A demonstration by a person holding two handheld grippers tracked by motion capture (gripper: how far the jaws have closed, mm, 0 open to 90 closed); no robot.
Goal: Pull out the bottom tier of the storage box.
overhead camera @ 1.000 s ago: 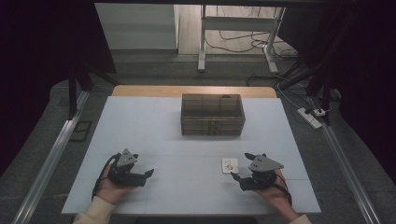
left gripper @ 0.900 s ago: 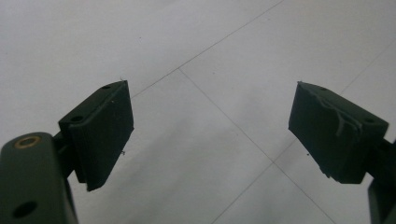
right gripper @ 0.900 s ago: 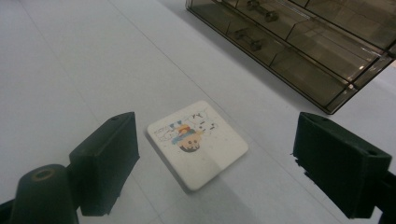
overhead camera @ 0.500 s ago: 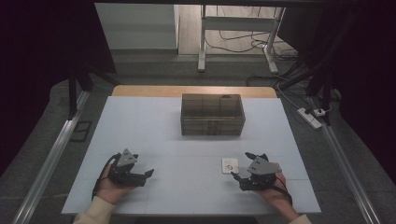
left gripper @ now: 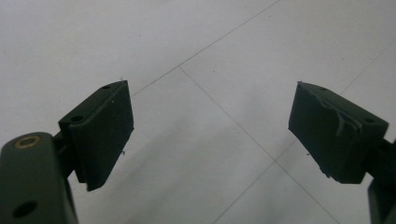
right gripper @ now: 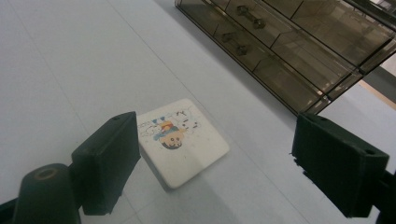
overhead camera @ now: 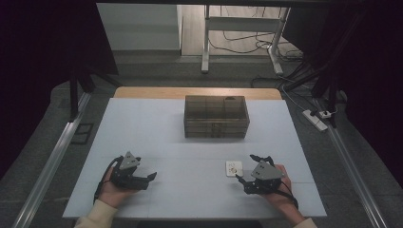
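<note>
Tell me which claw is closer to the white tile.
The right claw: the tile lies just ahead of it. The left claw faces bare table.

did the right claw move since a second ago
Yes: the right claw slid slightly toward the near table edge, beside the white tile, which stayed put.

A lab: white table (overhead camera: 142, 123); dark curtains (overhead camera: 43, 42); floor cables (overhead camera: 247, 35).

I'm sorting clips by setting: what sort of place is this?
Probably a lab or recording bay, not a home: a bare white table walled by black curtains, with a power strip and loose cables on the floor behind.
</note>
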